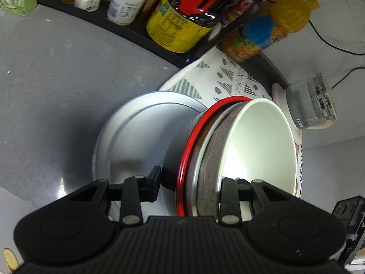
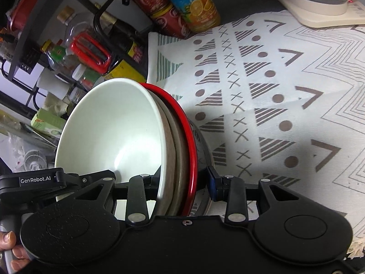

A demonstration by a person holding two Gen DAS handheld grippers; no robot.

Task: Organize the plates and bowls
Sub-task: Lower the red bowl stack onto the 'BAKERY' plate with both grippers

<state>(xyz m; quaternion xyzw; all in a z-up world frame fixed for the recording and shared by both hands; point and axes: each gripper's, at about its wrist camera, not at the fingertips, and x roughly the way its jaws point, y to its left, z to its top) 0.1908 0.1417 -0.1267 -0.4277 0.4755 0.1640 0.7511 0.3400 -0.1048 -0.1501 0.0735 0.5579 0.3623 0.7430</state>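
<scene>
Grey counter (image 1: pixel 45 91), white plate (image 1: pixel 146 127): left view only

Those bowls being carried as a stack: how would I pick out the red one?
Start at the patterned cloth on the counter; above it both grippers clamp a nested stack of bowls. The white bowl sits innermost. The red-rimmed bowl lies near the outside, the only one with a glossy red edge.

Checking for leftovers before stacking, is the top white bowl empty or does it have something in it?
Empty. The white bowl shows a bare, clean inside in both wrist views, with only light glare near its bottom; it sits nested on the red-rimmed bowl.
</scene>
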